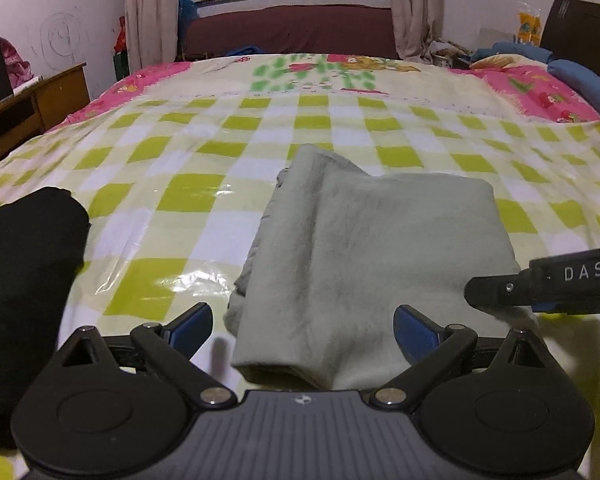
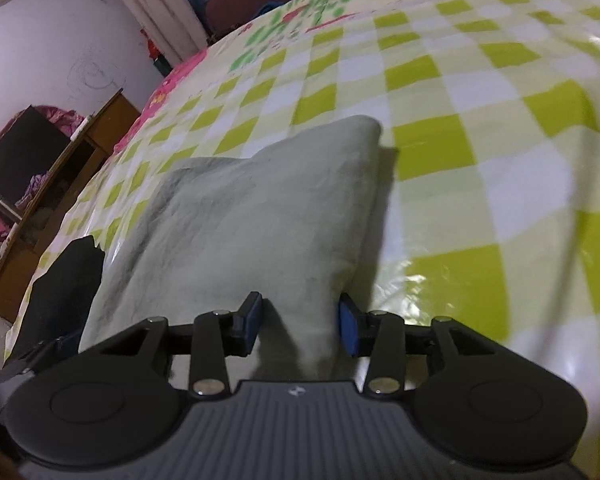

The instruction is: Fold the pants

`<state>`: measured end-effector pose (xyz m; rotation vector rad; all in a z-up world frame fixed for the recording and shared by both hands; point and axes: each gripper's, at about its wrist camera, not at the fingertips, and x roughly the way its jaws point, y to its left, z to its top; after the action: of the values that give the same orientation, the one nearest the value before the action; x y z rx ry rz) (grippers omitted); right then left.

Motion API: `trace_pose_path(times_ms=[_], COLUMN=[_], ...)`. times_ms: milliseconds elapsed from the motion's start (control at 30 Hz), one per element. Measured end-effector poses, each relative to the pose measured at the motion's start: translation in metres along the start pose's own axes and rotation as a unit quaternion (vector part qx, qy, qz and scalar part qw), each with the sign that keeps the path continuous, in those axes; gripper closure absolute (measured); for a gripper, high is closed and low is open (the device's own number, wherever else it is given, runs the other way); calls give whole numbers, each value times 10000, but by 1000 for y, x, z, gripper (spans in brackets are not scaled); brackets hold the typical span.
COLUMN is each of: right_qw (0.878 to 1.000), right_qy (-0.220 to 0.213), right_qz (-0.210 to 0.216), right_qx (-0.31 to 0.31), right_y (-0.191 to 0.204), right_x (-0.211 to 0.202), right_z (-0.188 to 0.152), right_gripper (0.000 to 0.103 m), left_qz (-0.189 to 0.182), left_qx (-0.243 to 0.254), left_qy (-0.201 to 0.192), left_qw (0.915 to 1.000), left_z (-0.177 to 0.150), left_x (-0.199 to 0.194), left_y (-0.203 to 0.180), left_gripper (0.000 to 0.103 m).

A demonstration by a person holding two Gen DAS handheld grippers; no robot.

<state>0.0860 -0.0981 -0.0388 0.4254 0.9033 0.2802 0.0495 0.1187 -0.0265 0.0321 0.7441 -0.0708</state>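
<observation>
Left wrist view has your left gripper (image 1: 303, 330) tipped down over the near edge of the bed (image 1: 220, 152), its blue pads spread wide on either side of the folded pants' near end, clear of the cloth. Your right gripper (image 2: 300, 322) is also tipped down and rolled, so the bed slants across its view; its jaws are partly spread with the pants' near right corner between them, though you cannot tell whether the pads press the cloth.

The pants (image 1: 364, 248) are pale grey-green, folded into a thick rectangular bundle with loose layers showing along its left side, lying on the green-and-white checked cover near the bed's front edge.

Only the left view shows the right gripper's black finger entering from the right beside the bundle. Both views show a black garment (image 1: 24, 280) at the bed's near left.
</observation>
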Motion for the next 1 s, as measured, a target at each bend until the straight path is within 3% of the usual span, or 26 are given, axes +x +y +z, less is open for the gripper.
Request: trace_pose_path(times_ms=[67,167,333,433,533,800,1000], right_qw=[9999,10000,9991,9987,9987,9923,9935], right_qy=[10,-2,-28,-18,-74,-679,-588], right_qz=[-49,-61,-397,-452,-483,-878,-776], right_qx=[-103,-38,-148,-215,-108,-550,-594], right_y=[-1,-12,-22,-18,-16,-3,-6], right_x=[-1,-5,-7,-8,-15,-60,-74], right_z=[7,20,32,30,26,-5,-33], right_gripper=[88,93,93,92,82,82,82], left_qz=[-83,-333,-337,-307,-170,655,737], left_qx=[6,58,356,64,-171,-539,-699], left_qy=[83,220,190,270,223,-81,-96], left_qw=[9999,9992,9986,9991,9995,9964,9948], left_z=[1,1,4,7,5,-1,9], left_x=[7,15,26,30,21,-6,-7], left_y=[-1,-12,-33,-22,-8,16,26], left_gripper=[0,0,0,0,0,0,0])
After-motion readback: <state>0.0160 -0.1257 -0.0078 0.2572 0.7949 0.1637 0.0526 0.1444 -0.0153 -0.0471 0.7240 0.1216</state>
